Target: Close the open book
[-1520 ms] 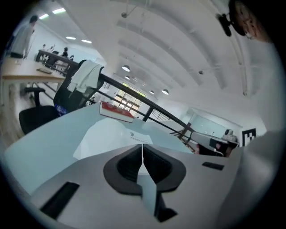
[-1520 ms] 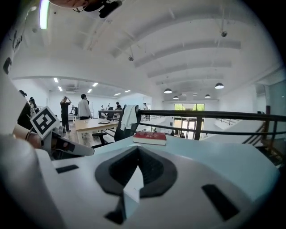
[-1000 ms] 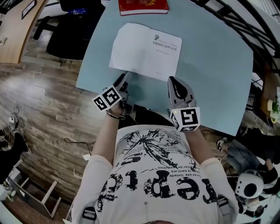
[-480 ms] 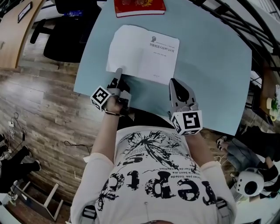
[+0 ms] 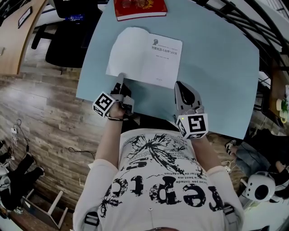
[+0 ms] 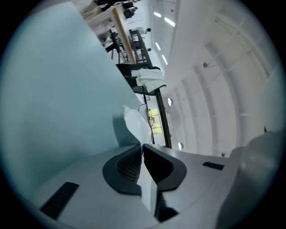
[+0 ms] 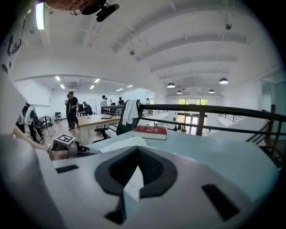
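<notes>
An open book lies on the light blue table, white pages up, with print at its top right. My left gripper is at the book's near left corner. Its jaws are closing, and in the left gripper view the pads press on a thin white page that stands up between them. My right gripper is at the book's near right corner. In the right gripper view its jaws are shut on a white page edge.
A red closed book lies at the table's far edge, also seen ahead as the red book. A dark office chair stands left of the table over wood floor. A black railing runs behind the table.
My left gripper has moved forward to the book's near left corner, rolled, and closed its wide-open jaws onto the page. The right gripper has stayed put.
</notes>
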A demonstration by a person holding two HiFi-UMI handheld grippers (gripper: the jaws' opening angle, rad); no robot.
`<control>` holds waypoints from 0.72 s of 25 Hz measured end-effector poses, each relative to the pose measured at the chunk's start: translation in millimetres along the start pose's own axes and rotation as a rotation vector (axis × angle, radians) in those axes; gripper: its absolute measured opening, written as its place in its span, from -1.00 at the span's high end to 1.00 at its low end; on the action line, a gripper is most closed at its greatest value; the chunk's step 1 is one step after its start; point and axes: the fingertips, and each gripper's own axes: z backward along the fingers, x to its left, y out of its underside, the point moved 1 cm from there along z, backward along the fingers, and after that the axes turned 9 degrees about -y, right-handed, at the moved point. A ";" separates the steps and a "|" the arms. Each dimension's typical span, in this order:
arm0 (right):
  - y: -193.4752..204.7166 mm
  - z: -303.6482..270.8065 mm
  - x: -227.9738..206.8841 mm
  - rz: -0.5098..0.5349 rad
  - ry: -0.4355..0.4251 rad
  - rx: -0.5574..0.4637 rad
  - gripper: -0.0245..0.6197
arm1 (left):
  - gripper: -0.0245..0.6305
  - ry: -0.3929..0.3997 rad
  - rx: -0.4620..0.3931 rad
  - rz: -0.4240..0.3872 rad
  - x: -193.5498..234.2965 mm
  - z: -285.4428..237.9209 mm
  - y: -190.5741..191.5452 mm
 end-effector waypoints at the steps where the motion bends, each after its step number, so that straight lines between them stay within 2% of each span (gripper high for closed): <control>1: -1.3 0.2 -0.8 -0.001 0.000 -0.007 0.89 | 0.83 0.003 0.001 -0.067 -5.1 1.5 0.7; 7: -10.5 5.4 -5.2 -0.012 -0.004 -0.055 0.89 | 0.85 0.038 0.021 -0.350 -38.7 9.7 12.2; 12: -8.6 13.0 -12.1 -0.025 0.006 -0.078 0.89 | 0.85 0.058 0.045 -0.710 -69.6 13.0 39.4; 14: -8.3 18.2 -16.4 -0.032 0.018 -0.090 0.89 | 0.85 0.067 0.064 -0.783 -76.1 12.8 52.8; 18: -9.2 28.6 -23.2 -0.042 0.038 -0.106 0.89 | 0.85 0.078 0.112 -0.878 -84.7 10.2 77.7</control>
